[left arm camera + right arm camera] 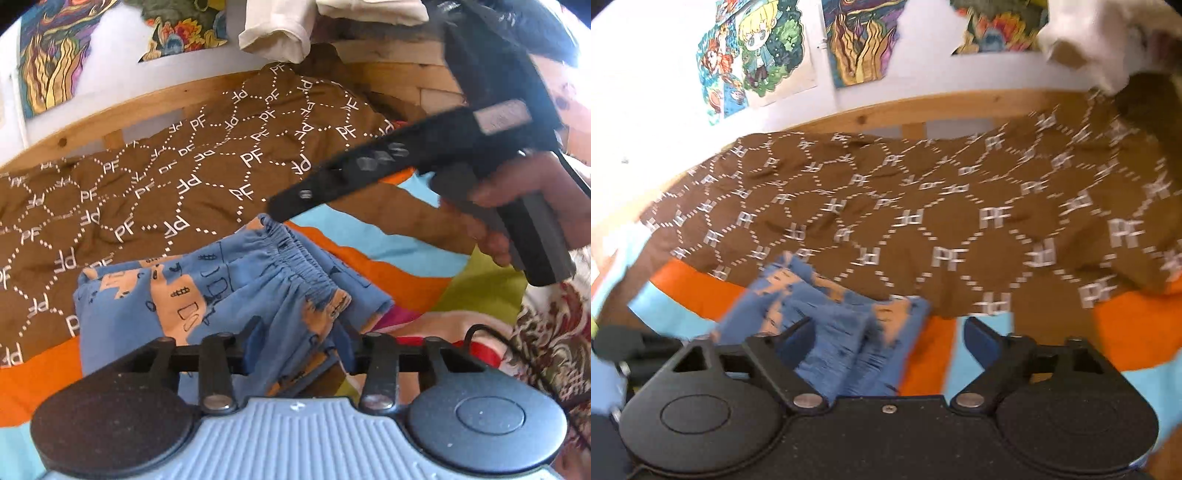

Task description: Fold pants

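The left gripper [295,334] holds its jaws partly apart around a fold of blue pants [229,291]. The right gripper [886,338] gapes wide over the pants, which lie bunched beside a brown blanket [923,206].

- The pants [221,295] lie folded on the sheet [406,251], waistband toward the right in the left wrist view.
- The blanket [166,177] lies behind the pants, and the pants' far edge overlaps it.
- The bed rail [942,107] runs behind the blanket, below the posters [757,55] on the wall.
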The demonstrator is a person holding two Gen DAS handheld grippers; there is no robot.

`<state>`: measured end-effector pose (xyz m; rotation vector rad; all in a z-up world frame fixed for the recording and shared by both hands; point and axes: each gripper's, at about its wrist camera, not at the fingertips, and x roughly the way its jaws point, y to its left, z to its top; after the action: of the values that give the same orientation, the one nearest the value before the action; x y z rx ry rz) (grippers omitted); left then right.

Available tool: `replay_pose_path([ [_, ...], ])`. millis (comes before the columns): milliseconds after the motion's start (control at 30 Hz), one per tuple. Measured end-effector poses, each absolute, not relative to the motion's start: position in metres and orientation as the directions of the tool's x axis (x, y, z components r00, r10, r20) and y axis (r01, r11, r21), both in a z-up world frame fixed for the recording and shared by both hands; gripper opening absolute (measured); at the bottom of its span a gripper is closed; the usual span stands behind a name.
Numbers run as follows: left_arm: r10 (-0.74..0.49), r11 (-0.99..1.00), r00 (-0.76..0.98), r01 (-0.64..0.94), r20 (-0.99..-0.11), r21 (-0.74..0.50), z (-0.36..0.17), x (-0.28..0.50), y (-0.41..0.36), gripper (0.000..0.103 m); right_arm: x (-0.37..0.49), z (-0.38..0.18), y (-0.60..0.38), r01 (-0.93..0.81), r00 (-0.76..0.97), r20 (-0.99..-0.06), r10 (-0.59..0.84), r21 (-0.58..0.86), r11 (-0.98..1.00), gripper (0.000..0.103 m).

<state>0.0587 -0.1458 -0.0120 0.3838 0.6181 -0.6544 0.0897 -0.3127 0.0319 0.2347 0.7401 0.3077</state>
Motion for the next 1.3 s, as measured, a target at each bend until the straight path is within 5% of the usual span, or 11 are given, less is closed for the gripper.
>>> replay_pose_path([
  [233,-0.445,0.721,0.607,0.679,-0.658,0.139,-0.017,0.061,-0.145,0.028,0.118,0.014,-0.310,-0.167,0.633,-0.648,0.424,0.421,0.892,0.037],
  [467,-0.443,0.726,0.599,0.676,-0.667,0.125,-0.020,0.065,-0.145,0.017,0.120,0.004,-0.315,-0.153,0.603,-0.648,0.465,0.478,0.865,0.033],
  [567,-0.447,0.726,0.596,0.677,-0.667,0.118,-0.019,0.065,-0.144,0.017,0.119,0.003,-0.316,-0.149,0.601,-0.646,0.471,0.488,0.860,0.020],
  [733,-0.465,0.712,0.583,0.693,-0.666,0.110,-0.016,0.063,-0.144,0.028,0.119,0.003,-0.314,-0.151,0.601,-0.651,0.463,0.477,0.866,0.019],
  [900,-0.448,0.690,0.591,0.706,-0.671,0.162,-0.021,0.059,-0.150,0.029,0.119,0.002,-0.315,-0.143,0.601,-0.651,0.463,0.482,0.864,0.019],
  [1033,-0.412,0.700,0.623,0.684,-0.664,0.207,-0.024,0.060,-0.153,0.008,0.119,0.001,-0.315,-0.135,0.602,-0.655,0.457,0.480,0.867,0.018],
  [1300,-0.473,0.725,0.598,0.682,-0.647,0.101,-0.005,0.064,-0.142,0.003,0.112,0.011,-0.317,-0.123,0.640,-0.623,0.450,0.496,0.860,0.010],
])
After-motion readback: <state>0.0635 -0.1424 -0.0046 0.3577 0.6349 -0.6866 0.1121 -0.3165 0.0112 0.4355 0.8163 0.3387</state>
